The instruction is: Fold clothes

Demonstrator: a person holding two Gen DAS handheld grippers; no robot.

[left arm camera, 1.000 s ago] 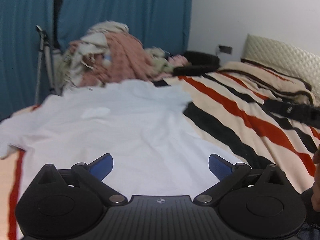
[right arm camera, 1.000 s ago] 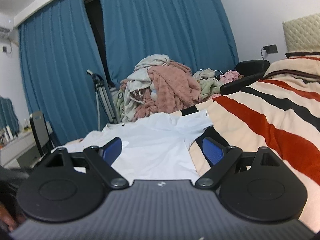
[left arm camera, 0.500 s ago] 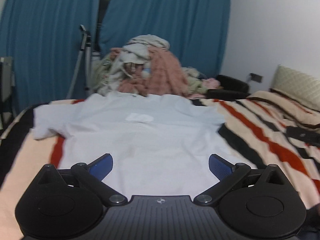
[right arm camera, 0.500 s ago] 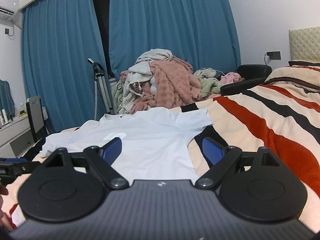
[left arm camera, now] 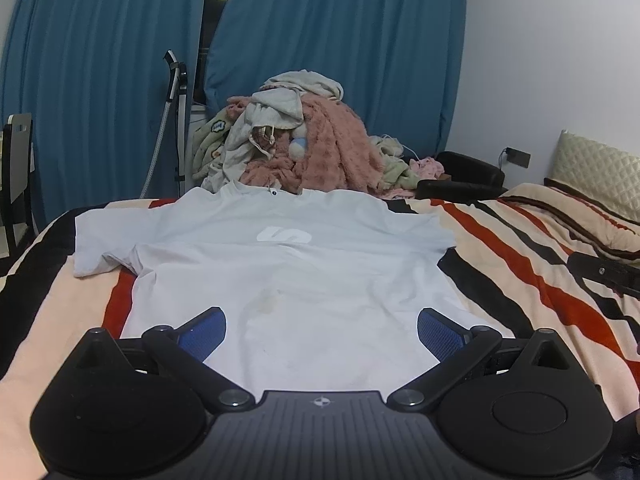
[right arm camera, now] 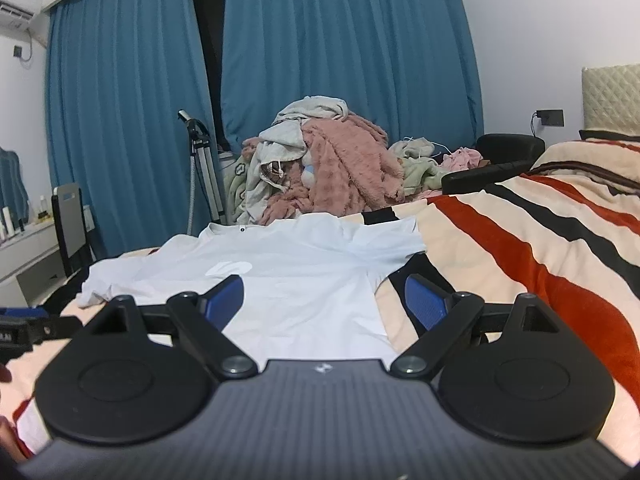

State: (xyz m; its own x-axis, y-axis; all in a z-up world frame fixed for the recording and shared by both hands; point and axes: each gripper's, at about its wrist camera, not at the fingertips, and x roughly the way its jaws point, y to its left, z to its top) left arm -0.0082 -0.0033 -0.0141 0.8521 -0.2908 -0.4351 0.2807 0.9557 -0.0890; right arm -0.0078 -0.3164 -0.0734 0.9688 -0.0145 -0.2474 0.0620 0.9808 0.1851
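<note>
On the striped blanket [left arm camera: 520, 256], spread flat and face up: a pale blue T-shirt [left arm camera: 296, 280], collar at 12 o'clock, hem at 6 o'clock nearest the cameras, white logo [left arm camera: 284, 235] on the chest, faint yellowish stain [left arm camera: 268, 305] lower down. Left sleeve [left arm camera: 100, 240] out toward 9 o'clock with a rumpled edge; the other sleeve toward 3 o'clock, lying smoother. Just beyond the collar, at 12 o'clock: a heap of unfolded laundry [left arm camera: 296, 148], pink fleece and grey-white garments, against blue curtains [left arm camera: 340, 48]. At 3 o'clock, a quilted headboard [left arm camera: 600, 168].

Left gripper [left arm camera: 322, 330] low over the hem, blue pads [left arm camera: 202, 332] spread wide apart, nothing between them, shirt fabric visible in the gap. Right gripper [right arm camera: 324, 302] also spread wide and empty, hovering over the shirt's right edge: inner pad [right arm camera: 224, 300] above white cloth, outer pad above bare blanket. Whether either touches the fabric: cannot tell. At 9 o'clock in the right wrist view, part of the other tool, dark and blurred
</note>
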